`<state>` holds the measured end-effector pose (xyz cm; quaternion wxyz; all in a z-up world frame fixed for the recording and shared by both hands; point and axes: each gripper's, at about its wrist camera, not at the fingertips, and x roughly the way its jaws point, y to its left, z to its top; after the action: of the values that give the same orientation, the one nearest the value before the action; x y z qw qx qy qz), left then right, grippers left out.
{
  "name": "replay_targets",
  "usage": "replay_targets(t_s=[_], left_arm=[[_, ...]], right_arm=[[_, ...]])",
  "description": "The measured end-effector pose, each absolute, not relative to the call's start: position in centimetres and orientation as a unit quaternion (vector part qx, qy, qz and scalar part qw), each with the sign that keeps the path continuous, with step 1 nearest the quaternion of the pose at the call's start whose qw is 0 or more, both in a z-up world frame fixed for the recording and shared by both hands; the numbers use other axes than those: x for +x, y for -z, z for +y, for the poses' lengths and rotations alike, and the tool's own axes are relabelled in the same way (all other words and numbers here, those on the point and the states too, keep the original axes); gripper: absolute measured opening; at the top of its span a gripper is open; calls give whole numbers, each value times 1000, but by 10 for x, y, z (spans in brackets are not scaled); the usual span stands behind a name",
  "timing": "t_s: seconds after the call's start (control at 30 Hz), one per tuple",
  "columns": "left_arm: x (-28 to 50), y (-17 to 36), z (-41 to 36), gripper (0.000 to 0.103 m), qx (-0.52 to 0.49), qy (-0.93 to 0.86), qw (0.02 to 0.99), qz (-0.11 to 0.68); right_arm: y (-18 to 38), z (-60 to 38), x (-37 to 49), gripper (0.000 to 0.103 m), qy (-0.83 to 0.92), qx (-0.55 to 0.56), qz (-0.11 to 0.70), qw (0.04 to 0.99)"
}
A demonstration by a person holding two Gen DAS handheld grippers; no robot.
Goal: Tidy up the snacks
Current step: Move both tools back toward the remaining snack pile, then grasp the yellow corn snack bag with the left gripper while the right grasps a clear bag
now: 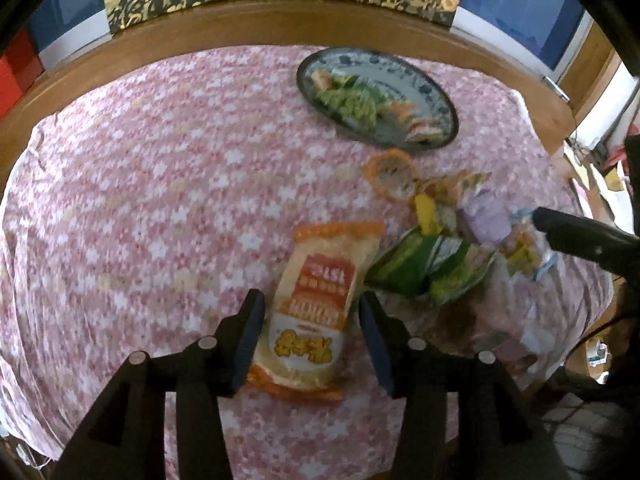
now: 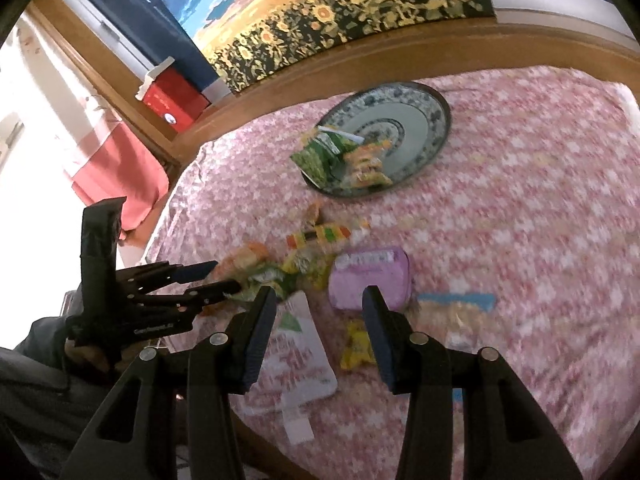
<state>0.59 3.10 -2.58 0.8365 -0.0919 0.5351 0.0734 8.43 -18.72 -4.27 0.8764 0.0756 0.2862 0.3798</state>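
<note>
My left gripper [image 1: 312,304] is open, its fingers on either side of an orange and cream snack packet [image 1: 316,312] lying on the pink floral cloth. A green packet [image 1: 432,268] and a pile of small snacks lie right of it. A blue-patterned plate [image 1: 432,96] at the back holds several packets. My right gripper [image 2: 320,300] is open above the near pile, with a purple pack [image 2: 370,280] just beyond it, a yellow sachet [image 2: 356,346] and a white pouch [image 2: 296,356] between its fingers. The left gripper also shows in the right wrist view [image 2: 216,278].
The table [image 1: 240,28] has a wooden rim and a pink floral cloth [image 1: 140,200]. A sunflower painting [image 2: 340,8] leans at the back. A red box [image 2: 176,96] sits behind the rim. An orange ring-shaped snack [image 1: 392,174] lies near the plate. The right gripper's finger [image 1: 560,226] enters from the right.
</note>
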Motion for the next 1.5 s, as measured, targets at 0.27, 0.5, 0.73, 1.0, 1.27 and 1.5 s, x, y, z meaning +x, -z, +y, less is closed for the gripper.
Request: replay_targets(t_s=[0.27, 0.5, 0.73, 1.0, 1.27, 1.5], left_arm=[[3, 29, 43, 56, -140, -93, 842, 512], [-7, 24, 27, 53, -114, -88, 847, 511], [-7, 19, 24, 56, -119, -86, 846, 512], [-7, 6, 26, 78, -138, -75, 851, 501], [-2, 8, 17, 78, -126, -69, 854, 499], [-4, 10, 13, 73, -122, -74, 855, 499]], right_arm=[[54, -199, 76, 46, -359, 81, 295, 882], [66, -207, 75, 46, -339, 88, 309, 884], [65, -210, 72, 46, -311, 78, 302, 898], [58, -211, 66, 69, -242, 42, 268, 931], [77, -175, 86, 81, -217, -28, 291, 931], [76, -177, 82, 41, -246, -19, 286, 926]])
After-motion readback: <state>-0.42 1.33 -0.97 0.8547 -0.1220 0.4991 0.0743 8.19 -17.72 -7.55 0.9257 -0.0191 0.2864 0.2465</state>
